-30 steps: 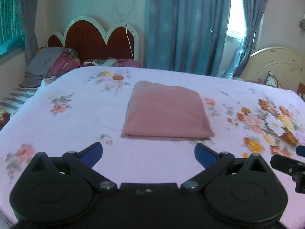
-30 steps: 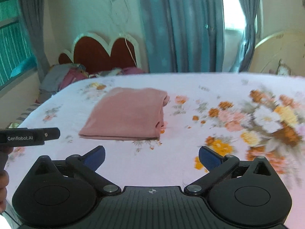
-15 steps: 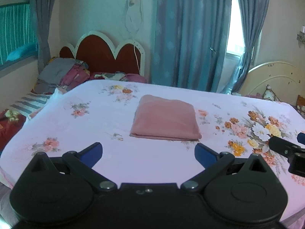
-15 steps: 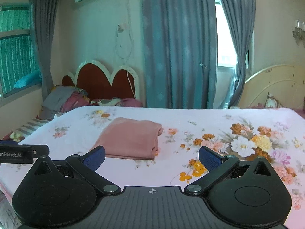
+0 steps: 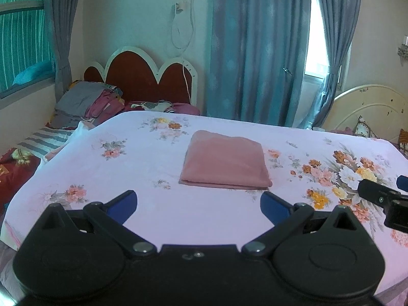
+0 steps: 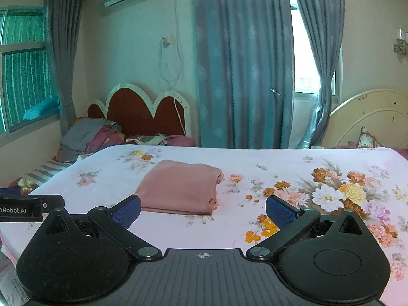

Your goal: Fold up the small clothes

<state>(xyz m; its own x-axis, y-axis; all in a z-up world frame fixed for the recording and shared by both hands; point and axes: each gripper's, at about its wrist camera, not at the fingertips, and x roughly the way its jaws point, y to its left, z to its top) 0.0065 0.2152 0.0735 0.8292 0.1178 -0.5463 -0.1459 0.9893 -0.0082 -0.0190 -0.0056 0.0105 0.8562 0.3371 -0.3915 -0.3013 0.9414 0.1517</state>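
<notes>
A pink garment (image 5: 224, 160) lies folded into a neat flat rectangle in the middle of the floral bedsheet (image 5: 142, 168); the right wrist view shows the pink garment (image 6: 181, 187) with its stacked layers at the right end. My left gripper (image 5: 199, 204) is open and empty, held back from the garment's near edge and above the sheet. My right gripper (image 6: 203, 209) is also open and empty, equally clear of the cloth. Each gripper's body shows at the edge of the other's view.
A heap of unfolded clothes (image 5: 89, 102) lies at the far left by the red headboard (image 5: 142, 76). Blue curtains (image 5: 257, 51) hang behind the bed. A cream headboard (image 5: 369, 109) stands at the right. The bed's near edge lies just under both grippers.
Both grippers have drawn back and up from the folded garment, so it looks smaller and farther away. Both stayed open and the garment has not moved.
</notes>
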